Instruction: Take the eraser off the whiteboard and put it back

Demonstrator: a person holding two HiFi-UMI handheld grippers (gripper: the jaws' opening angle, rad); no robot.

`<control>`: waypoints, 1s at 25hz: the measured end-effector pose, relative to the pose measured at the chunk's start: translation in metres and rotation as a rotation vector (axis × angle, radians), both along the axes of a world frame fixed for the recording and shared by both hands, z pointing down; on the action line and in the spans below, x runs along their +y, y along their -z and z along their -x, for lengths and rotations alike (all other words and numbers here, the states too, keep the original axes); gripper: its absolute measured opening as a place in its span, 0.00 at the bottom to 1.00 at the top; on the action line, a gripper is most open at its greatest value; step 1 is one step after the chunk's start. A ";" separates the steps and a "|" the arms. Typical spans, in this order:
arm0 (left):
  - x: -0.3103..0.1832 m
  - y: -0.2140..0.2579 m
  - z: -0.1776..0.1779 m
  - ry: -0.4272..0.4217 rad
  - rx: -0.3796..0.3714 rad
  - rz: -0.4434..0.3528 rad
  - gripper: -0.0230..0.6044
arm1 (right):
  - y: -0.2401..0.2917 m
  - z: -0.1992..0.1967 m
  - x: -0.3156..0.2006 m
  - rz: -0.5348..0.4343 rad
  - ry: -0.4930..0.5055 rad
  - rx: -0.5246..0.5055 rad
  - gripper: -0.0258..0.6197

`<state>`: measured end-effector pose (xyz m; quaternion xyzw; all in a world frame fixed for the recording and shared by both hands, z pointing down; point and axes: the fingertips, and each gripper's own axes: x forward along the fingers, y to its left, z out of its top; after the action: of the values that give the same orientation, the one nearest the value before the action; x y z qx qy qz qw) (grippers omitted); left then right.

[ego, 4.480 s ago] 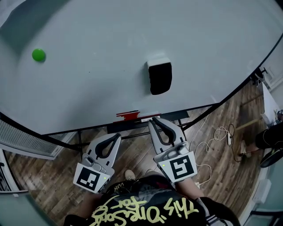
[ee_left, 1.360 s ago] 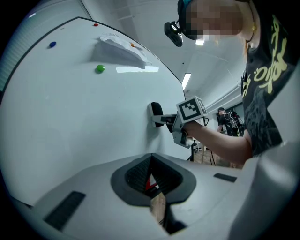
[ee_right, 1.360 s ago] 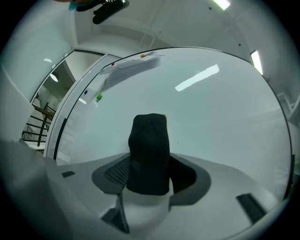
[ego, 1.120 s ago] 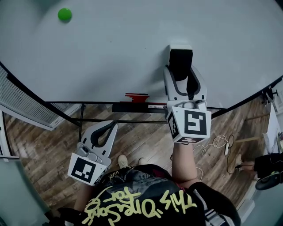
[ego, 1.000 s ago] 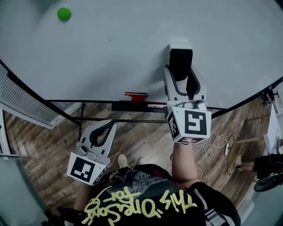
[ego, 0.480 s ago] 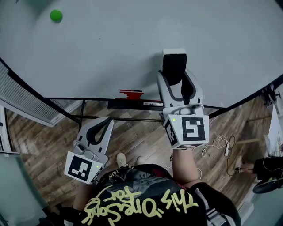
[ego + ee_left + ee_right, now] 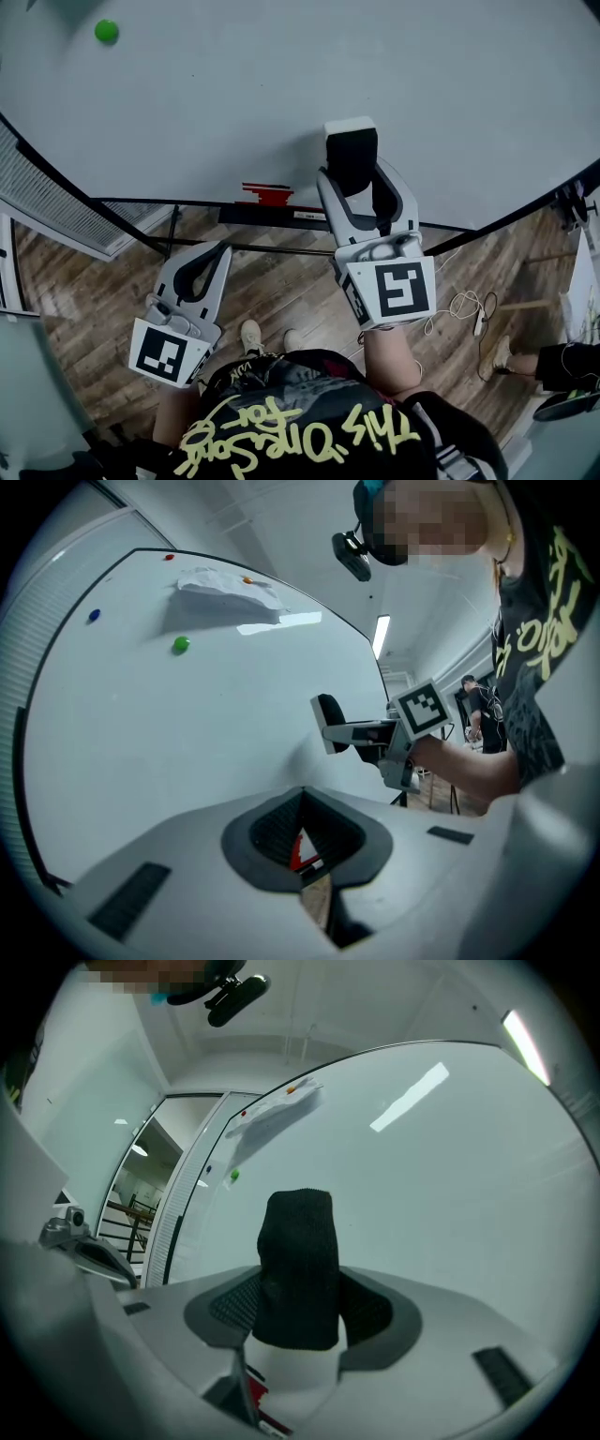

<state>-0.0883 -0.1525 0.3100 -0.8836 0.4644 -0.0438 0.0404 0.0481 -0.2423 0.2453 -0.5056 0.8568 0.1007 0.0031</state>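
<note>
Right gripper (image 7: pixel 353 171) has pulled back toward the person, jaws clamped on the black-felt, white-backed eraser (image 7: pixel 351 155), held in front of the white whiteboard (image 7: pixel 234 103) near its lower edge. Left gripper (image 7: pixel 219 249) hangs over the brown wood-plank floor (image 7: pixel 281 291), jaws together, empty.

Head view: overhead, steeply down on whiteboard (image 7: pixel 234 112) lower edge and floor (image 7: pixel 281 291). Left gripper view: low, looks along board, sees right tongs (image 7: pixel 330 726) mid-distance. Right gripper view: close to board, eraser (image 7: pixel 298 1269) fills centre. All share green magnet (image 7: pixel 106 31).
</note>
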 end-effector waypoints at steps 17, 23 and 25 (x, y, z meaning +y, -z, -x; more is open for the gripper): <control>0.013 0.000 -0.025 0.036 -0.017 -0.023 0.05 | -0.021 -0.005 0.036 0.036 0.134 -0.003 0.41; 0.017 -0.001 -0.034 0.035 -0.034 -0.041 0.05 | -0.023 -0.008 0.045 0.035 0.161 -0.018 0.41; 0.018 -0.002 -0.037 0.038 -0.034 -0.042 0.05 | -0.026 -0.009 0.047 0.040 0.170 -0.009 0.41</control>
<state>-0.0515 -0.1343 0.3116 -0.8726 0.4813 -0.0499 0.0661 0.0571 -0.1948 0.2715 -0.4314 0.8985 0.0807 0.0057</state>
